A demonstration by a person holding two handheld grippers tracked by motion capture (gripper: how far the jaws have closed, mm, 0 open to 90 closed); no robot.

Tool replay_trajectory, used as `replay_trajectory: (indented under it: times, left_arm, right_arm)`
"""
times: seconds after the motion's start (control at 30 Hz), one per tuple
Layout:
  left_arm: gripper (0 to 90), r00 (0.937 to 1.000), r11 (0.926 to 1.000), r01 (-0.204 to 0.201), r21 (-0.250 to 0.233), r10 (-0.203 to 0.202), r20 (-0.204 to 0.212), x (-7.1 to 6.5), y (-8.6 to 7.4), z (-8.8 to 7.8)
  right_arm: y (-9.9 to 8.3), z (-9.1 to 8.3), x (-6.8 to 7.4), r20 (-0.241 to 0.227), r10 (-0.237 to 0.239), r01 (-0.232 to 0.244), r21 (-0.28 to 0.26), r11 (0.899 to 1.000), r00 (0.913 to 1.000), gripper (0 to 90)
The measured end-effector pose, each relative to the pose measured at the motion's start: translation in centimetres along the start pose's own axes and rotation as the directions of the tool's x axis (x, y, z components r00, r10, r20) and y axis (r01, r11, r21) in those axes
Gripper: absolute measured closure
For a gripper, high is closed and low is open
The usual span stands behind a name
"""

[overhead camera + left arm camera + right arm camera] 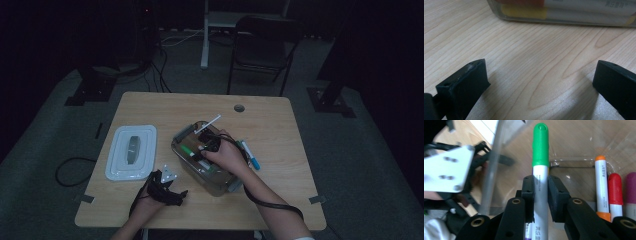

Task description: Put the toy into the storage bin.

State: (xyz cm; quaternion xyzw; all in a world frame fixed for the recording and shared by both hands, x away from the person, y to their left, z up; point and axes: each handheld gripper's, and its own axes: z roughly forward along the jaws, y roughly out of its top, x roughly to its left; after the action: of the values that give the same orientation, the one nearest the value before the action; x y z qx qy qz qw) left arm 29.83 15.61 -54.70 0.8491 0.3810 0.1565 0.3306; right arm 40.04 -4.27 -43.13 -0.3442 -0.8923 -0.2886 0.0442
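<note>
We see the right gripper [540, 195] pinching a green-capped marker [540, 172] inside the clear bin [207, 165] (orange [602, 185] and red [615, 192] markers beside it). The left gripper [541, 82], fingers spread, seems to rest on the desk [524, 55].

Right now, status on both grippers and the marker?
Right gripper shut on green-capped marker, over clear bin. Left gripper open, empty, on table. Nothing obstructing.

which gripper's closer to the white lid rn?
Left. The left gripper rests on the table just right of the lid's near corner, jaws open. The right gripper is farther right, inside the clear box, shut on a green-capped marker.
</note>
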Motion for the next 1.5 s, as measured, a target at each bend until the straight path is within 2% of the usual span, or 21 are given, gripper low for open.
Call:
replay_trajectory:
  times: [0.07,0.3,0.43,0.53,0.7,0.8,0.93,1.07,1.2,1.3,1.37,1.43,1.5]
  left_arm:
    - [0.6,1.0000,1.0000,0.000,0.000,0.000,0.000,0.0,0.0,0.0]
    - [0.6,1.0000,1.0000,0.000,-0.001,0.000,-0.001,0.0,0.0,0.0]
    - [0.6,1.0000,1.0000,0.000,-0.001,0.000,0.000,0.0,0.0,0.0]
    - [0.6,1.0000,1.0000,0.000,-0.001,0.000,0.000,0.0,0.0,0.0]
    - [0.6,1.0000,1.0000,0.000,0.000,0.000,0.000,0.0,0.0,0.0]
    - [0.6,1.0000,1.0000,0.000,-0.001,0.000,-0.001,0.0,0.0,0.0]
    - [0.6,1.0000,1.0000,0.000,0.000,0.000,0.000,0.0,0.0,0.0]
    - [0.6,1.0000,1.0000,0.000,-0.001,0.000,-0.001,0.0,0.0,0.0]
    - [0.6,1.0000,1.0000,0.000,0.000,0.000,0.000,0.0,0.0,0.0]
    - [0.6,1.0000,1.0000,0.000,0.000,0.000,0.000,0.0,0.0,0.0]
    - [0.6,1.0000,1.0000,0.000,0.000,0.000,0.000,0.0,0.0,0.0]
    - [0.6,1.0000,1.0000,0.001,-0.001,-0.001,0.000,0.0,0.0,0.0]
    - [0.6,1.0000,1.0000,0.000,-0.001,0.000,0.000,0.0,0.0,0.0]
  right_arm:
    - [0.0,0.3,0.0,0.004,0.000,0.000,0.004,1.000,1.0000,76.8]
    - [0.2,2.6,0.0,0.012,0.003,-0.004,0.079,0.997,0.9999,76.7]
    - [0.3,3.6,0.0,0.026,0.004,-0.008,0.125,0.992,0.9996,76.8]
    - [0.3,4.2,-0.2,0.025,0.022,-0.026,0.152,0.988,0.9994,76.8]
    - [0.5,4.7,-0.3,0.052,0.025,-0.034,0.183,0.982,0.9983,76.5]
    - [0.5,4.8,-0.6,0.051,0.034,-0.044,0.191,0.981,0.9981,75.6]
    - [0.3,4.5,-0.7,0.044,0.034,-0.040,0.163,0.986,0.9985,72.1]
    - [0.1,2.5,-0.6,0.029,0.017,-0.020,0.094,0.995,0.9994,70.5]
    - [-0.4,-1.2,-1.1,0.004,0.031,-0.031,-0.011,0.999,0.9995,66.3]
    - [-1.2,-4.4,-2.2,0.009,0.054,-0.053,-0.090,0.995,0.9985,65.5]
    - [-1.8,-6.4,-3.2,0.032,0.075,-0.070,-0.138,0.988,0.9967,64.6]
    - [-2.7,-8.3,-4.7,0.057,0.108,-0.096,-0.173,0.980,0.9926,63.1]
    - [-3.5,-9.4,-5.8,0.083,0.137,-0.119,-0.192,0.974,0.9872,61.3]
